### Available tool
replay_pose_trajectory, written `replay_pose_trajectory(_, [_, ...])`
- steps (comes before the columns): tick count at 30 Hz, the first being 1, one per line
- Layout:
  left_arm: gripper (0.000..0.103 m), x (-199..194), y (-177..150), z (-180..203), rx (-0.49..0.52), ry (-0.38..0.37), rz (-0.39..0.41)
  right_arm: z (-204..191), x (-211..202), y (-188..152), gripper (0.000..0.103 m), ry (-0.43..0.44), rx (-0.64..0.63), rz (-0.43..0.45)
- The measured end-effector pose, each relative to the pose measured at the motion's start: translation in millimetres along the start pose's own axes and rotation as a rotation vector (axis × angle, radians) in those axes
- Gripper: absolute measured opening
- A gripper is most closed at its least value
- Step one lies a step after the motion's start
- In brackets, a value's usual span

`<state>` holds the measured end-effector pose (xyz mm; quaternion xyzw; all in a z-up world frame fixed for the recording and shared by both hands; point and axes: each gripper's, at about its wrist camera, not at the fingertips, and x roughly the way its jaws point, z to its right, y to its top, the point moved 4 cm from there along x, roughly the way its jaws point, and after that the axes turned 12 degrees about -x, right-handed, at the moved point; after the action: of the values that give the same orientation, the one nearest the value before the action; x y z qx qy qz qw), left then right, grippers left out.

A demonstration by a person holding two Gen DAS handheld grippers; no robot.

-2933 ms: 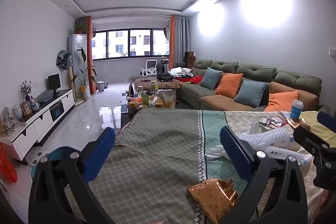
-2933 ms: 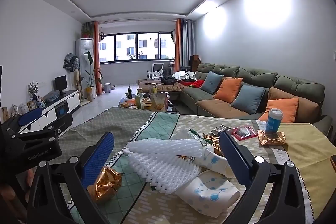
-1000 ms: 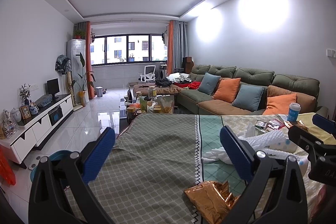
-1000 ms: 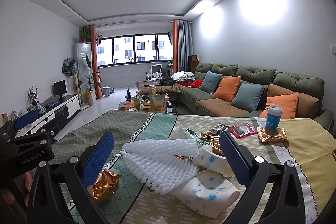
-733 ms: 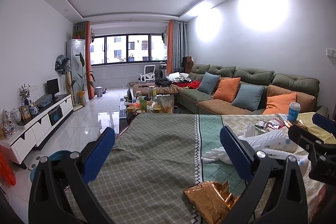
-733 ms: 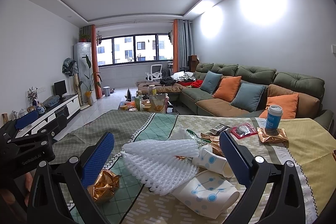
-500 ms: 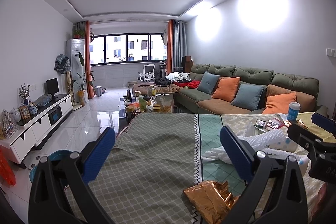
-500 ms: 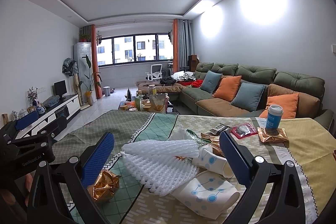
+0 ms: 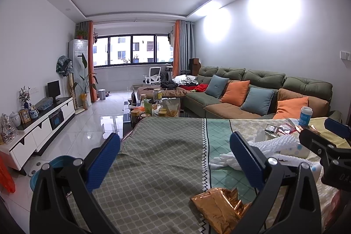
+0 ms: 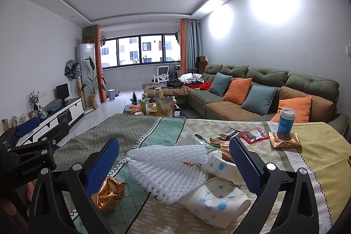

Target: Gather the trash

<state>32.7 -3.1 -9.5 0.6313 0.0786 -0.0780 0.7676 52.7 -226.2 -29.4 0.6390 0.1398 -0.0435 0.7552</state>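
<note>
A: What covers the worktop [image 10: 318,146]?
B: A patterned cloth [image 10: 136,126]; on it lie white foam nets [image 10: 169,166], paper cups [image 10: 217,199], gold foil wrappers [image 10: 108,194]; a blue cup [image 10: 285,121] stands upright on a wrapper.

We see a green, teal and yellow patterned tablecloth [image 10: 153,131], white foam netting [image 10: 169,166], gold foil wrapper [image 10: 108,194], white blue-dotted paper cups [image 10: 216,201], blue finger pads [image 10: 102,166], orange and blue cushions [image 10: 238,88].

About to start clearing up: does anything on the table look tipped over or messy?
Yes. Two paper cups lie on their sides beside white foam netting, and a crumpled gold wrapper sits near the table's edge.
</note>
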Motion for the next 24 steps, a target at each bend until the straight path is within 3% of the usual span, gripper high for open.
replay_pose_trajectory(17, [0.100, -1.9, -6.3, -5.5, -0.001, -0.008, -0.023, -1.0, 3.0, -2.2, 0.100, 0.009, -0.001, -0.021])
replay_pose_trajectory(24, [0.100, 2.7, -22.3, -6.9, 0.040, -0.063, -0.118, 2.6, 13.4, -14.7, 0.100, 0.052, -0.003, -0.102])
